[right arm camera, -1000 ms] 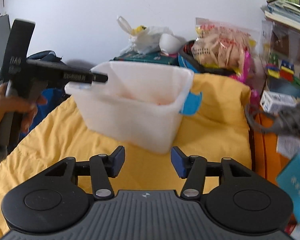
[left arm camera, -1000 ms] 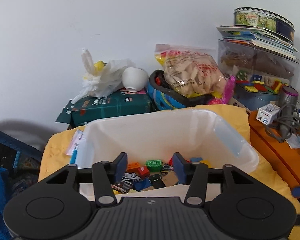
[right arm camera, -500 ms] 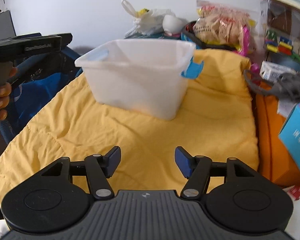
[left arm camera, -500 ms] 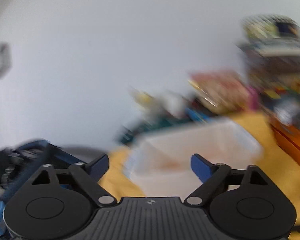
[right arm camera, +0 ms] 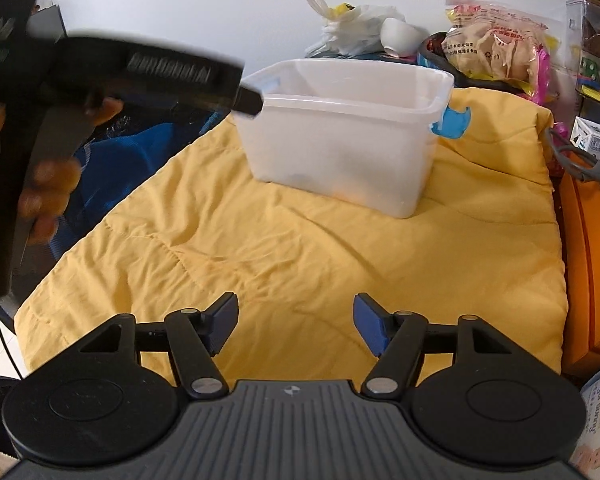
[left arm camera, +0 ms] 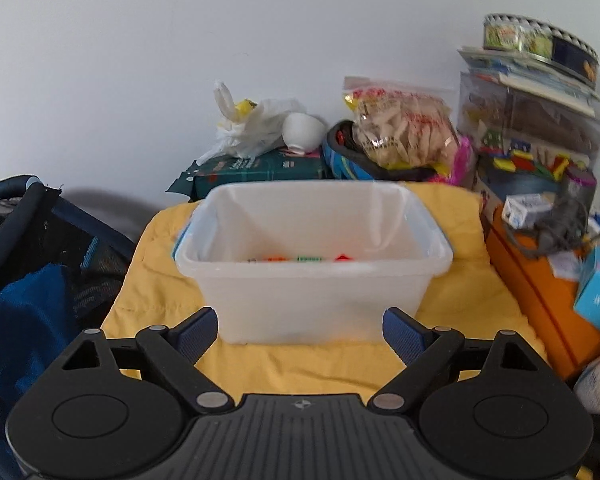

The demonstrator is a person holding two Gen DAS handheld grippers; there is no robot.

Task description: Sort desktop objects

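Observation:
A translucent white plastic bin (left arm camera: 312, 292) with blue handles stands on a yellow quilt (left arm camera: 300, 364). Small coloured toys (left arm camera: 304, 258) show low inside it. My left gripper (left arm camera: 300, 334) hangs just in front of the bin's near wall, open wide, nothing between its blue pads. In the right wrist view the bin (right arm camera: 340, 140) sits further back on the quilt (right arm camera: 300, 248). My right gripper (right arm camera: 294, 326) hovers over bare quilt, its jaws opening and empty. The left gripper's black body (right arm camera: 120, 76), held by a hand (right arm camera: 48, 184), reaches toward the bin's left rim.
Behind the bin are a white plastic bag (left arm camera: 256, 124), a white bowl (left arm camera: 302, 132), a green box (left arm camera: 256, 168) and a bag of snacks (left arm camera: 404, 128). Stacked boxes and a tin (left arm camera: 540, 40) rise at right, above an orange case (left arm camera: 540, 292). A dark blue mesh basket (left arm camera: 32, 264) stands left.
The left gripper has pulled back from over the bin and opened wide. The right gripper has drawn back and tilted down over the quilt, its fingers spreading a little.

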